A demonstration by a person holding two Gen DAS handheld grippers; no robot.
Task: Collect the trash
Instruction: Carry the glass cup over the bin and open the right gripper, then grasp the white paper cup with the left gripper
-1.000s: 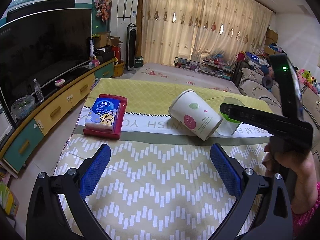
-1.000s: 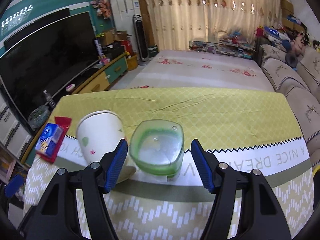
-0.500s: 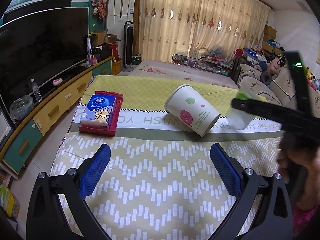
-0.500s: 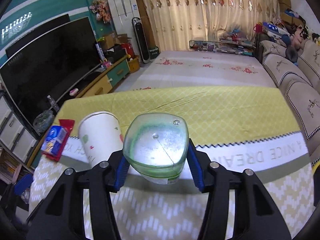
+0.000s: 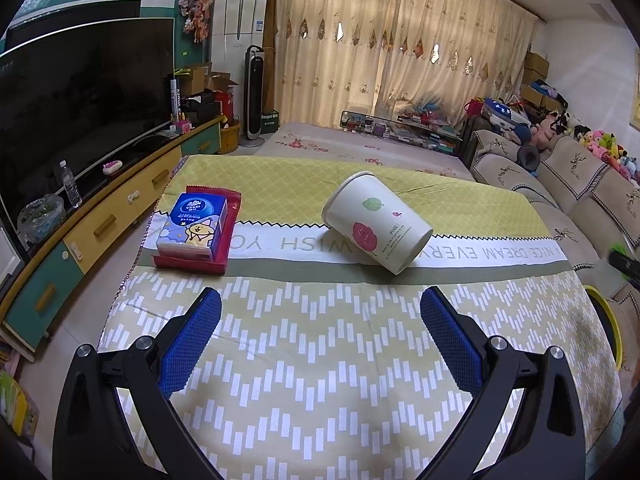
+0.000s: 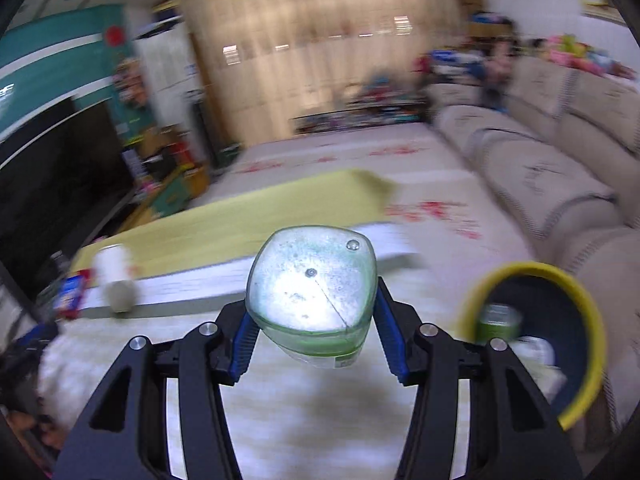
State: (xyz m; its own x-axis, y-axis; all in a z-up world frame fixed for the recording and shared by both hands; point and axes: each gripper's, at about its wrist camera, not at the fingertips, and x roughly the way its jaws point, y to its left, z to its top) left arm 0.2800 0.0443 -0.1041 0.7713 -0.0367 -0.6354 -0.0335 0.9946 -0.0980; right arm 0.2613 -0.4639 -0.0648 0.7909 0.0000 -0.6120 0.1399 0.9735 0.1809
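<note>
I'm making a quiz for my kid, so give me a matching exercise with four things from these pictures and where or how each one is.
Things:
1. paper cup
2. tissue pack
3. plastic bottle
4. left gripper

States:
A. clamped in the right gripper
B. open, holding nothing
C. lying on its side on the tablecloth
D. resting on a red tray

Pairs: 1-C, 2-D, 3-A, 4-B

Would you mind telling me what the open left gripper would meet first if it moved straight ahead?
Probably the paper cup lying on its side; the left gripper has only bare tablecloth before it, though depth is uncertain.
</note>
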